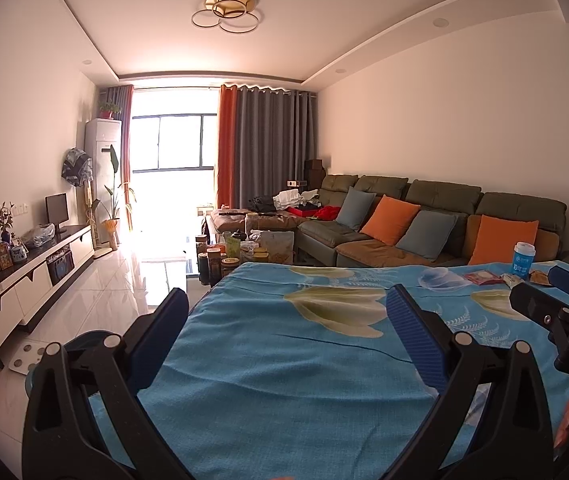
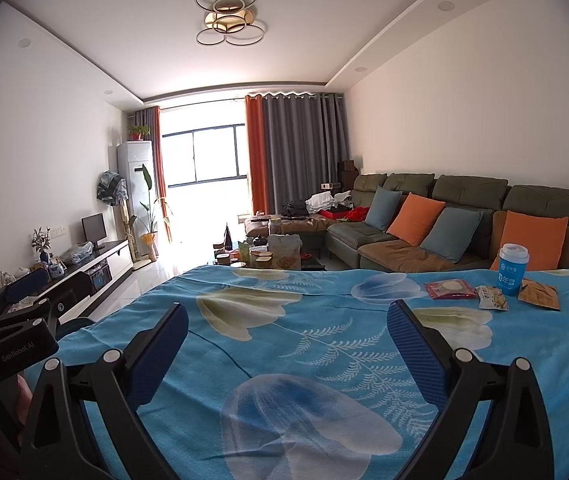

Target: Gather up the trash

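Blue flower-printed cloth-covered table (image 2: 284,344): fills the foreground of both wrist views; landmark for what follows.

Blue paper cup with white lid (image 2: 513,269): upright at the cloth's far right corner.

Trash, clustered by that cup:
- red-edged flat snack packet (image 2: 449,289), left of the cup;
- small white-green crumpled wrapper (image 2: 492,298), just in front of the cup;
- orange-brown crinkled packet (image 2: 539,295), right of the cup, close against it.

No bin or bag identifiable in either view.

Left gripper (image 1: 286,312): black frame, blue pads, jaws spread wide, nothing between them; over the cloth's near left part, well apart from the cup.
Right gripper (image 2: 287,326): same build, jaws likewise spread and empty; over the near middle, cup ahead and to its right.

Step, as judged: pieces lie on the cloth, neither tool carries any. This fits an approach to a pick, or a pause between pieces. Any pick calls for the right gripper to travel to the far right corner, come in low and flat, and close on a thin wrapper edge without tipping the cup.
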The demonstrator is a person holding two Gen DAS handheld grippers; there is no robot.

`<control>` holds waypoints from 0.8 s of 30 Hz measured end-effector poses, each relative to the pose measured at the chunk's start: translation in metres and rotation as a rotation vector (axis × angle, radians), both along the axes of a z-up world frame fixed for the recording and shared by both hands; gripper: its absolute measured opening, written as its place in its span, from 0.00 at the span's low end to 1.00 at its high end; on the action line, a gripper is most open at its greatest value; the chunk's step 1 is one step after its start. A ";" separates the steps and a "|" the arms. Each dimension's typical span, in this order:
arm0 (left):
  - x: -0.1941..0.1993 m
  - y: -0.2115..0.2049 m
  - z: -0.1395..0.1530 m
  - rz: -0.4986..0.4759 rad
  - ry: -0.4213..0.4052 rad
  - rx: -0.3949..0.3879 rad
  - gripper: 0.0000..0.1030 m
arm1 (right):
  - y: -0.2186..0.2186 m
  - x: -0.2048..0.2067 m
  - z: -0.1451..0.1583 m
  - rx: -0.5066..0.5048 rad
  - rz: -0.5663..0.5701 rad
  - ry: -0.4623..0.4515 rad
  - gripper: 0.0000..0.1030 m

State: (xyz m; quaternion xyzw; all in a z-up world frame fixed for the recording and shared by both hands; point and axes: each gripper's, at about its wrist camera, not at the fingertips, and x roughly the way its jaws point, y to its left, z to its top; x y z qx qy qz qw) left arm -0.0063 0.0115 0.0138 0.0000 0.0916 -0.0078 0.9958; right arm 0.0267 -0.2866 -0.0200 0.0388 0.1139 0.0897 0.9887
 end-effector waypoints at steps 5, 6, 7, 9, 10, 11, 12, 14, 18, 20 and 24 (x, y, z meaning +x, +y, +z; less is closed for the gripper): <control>0.001 0.000 0.000 0.001 0.002 -0.001 0.94 | 0.000 0.000 -0.001 -0.002 -0.001 0.001 0.93; 0.001 0.001 0.000 0.001 0.002 -0.001 0.94 | 0.000 0.000 0.000 -0.003 -0.002 0.001 0.93; 0.001 0.001 0.000 0.001 0.003 -0.002 0.94 | 0.000 0.000 -0.001 -0.002 -0.002 0.000 0.93; 0.001 0.002 0.000 0.002 0.004 -0.001 0.94 | -0.001 0.000 -0.001 0.000 0.000 0.002 0.93; 0.001 0.002 0.000 0.003 0.004 -0.001 0.94 | 0.000 0.000 0.000 -0.002 -0.001 0.002 0.93; 0.002 0.002 0.000 0.002 0.004 -0.002 0.95 | -0.001 0.000 0.000 -0.003 -0.001 0.002 0.93; 0.002 0.002 0.000 0.002 0.004 -0.002 0.94 | -0.001 0.000 0.000 -0.002 -0.001 0.000 0.93; 0.002 0.002 0.000 0.003 0.004 -0.001 0.94 | -0.002 0.000 -0.002 -0.001 -0.001 0.001 0.93; 0.002 0.002 0.000 0.002 0.004 -0.002 0.94 | -0.002 -0.001 -0.002 0.000 -0.003 0.002 0.93; 0.002 0.002 0.000 0.002 0.003 0.001 0.94 | -0.001 0.000 -0.002 -0.001 -0.003 0.001 0.93; 0.003 0.003 0.000 0.002 0.003 -0.001 0.94 | -0.003 -0.001 -0.004 -0.001 -0.003 0.001 0.93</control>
